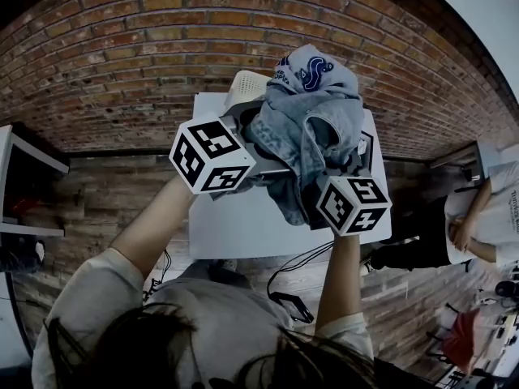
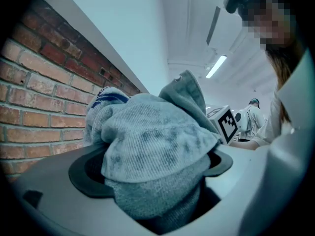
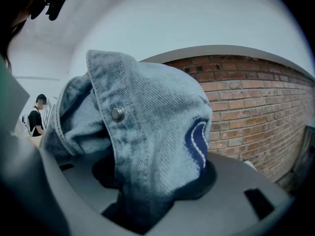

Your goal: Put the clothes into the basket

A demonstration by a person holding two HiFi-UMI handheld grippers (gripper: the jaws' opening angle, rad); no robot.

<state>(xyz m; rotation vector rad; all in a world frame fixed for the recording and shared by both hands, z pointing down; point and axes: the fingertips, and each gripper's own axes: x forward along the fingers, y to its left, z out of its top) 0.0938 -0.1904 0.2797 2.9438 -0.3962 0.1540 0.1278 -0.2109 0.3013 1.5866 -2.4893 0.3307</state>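
A bundle of pale denim clothes [image 1: 308, 112] with a dark blue emblem hangs above the white table [image 1: 235, 225], held between both grippers. My left gripper [image 2: 157, 181] is shut on a thick fold of the grey-blue cloth [image 2: 152, 146], which fills its jaws. From the other side my right gripper [image 3: 147, 181] is shut on a denim fold [image 3: 147, 132] that has a metal snap. In the head view each gripper's jaws are hidden under the cloth; only the marker cubes show. Behind the bundle, a white basket [image 1: 243, 89] stands on the table's far side, partly covered.
A brick wall [image 1: 122, 55] runs beyond the table. A seated person [image 1: 478, 217] is at the right, and black cables [image 1: 292, 302] lie on the floor near the table's front. A shelf [image 1: 24, 185] stands at the left.
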